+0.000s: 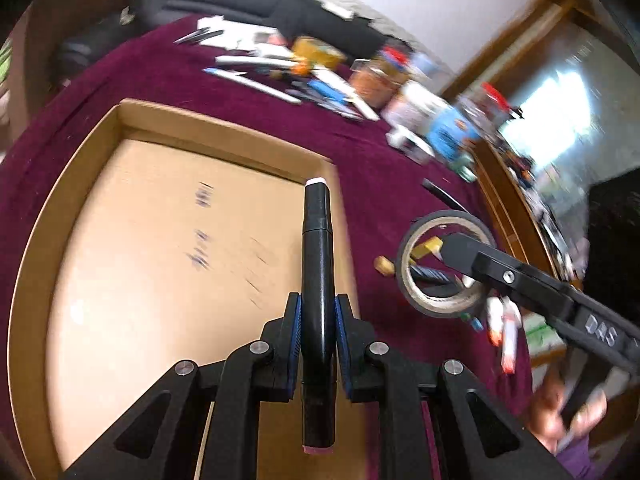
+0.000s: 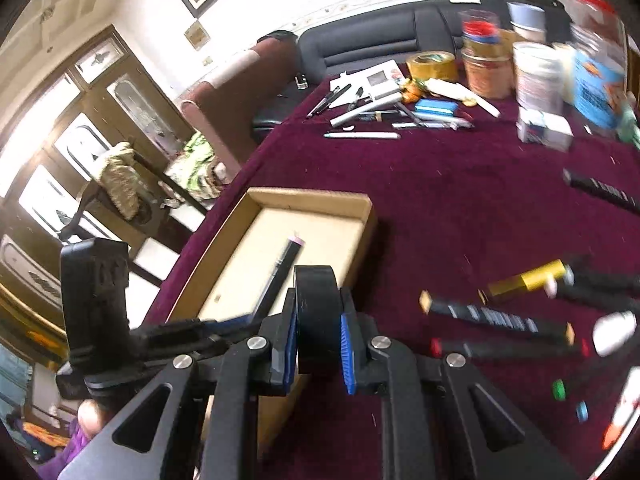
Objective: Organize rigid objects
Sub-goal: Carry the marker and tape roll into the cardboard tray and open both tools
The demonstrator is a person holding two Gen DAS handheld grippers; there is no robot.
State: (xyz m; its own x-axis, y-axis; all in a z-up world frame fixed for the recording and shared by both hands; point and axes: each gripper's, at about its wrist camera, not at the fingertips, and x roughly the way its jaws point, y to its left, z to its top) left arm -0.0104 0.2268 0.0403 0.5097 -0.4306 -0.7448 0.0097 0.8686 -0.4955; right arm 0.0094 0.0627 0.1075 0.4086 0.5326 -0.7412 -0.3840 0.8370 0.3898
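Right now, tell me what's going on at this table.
A person is sorting desk clutter into a cardboard box, working a claw in each hand. The left claw is shut on a black marker, held over the box. The right claw is shut on a black tape roll, beside the box over the maroon cloth. The box looks empty so far. More markers, pens and jars wait on the cloth.

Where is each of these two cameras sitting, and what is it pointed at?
Left wrist: rides the left hand-held gripper, looking down along a black marker at the cardboard box; a hand shows.
Right wrist: rides the right hand-held gripper, clamping a tape roll, facing the table.
Shared: box, marker, roll, maroon cloth.
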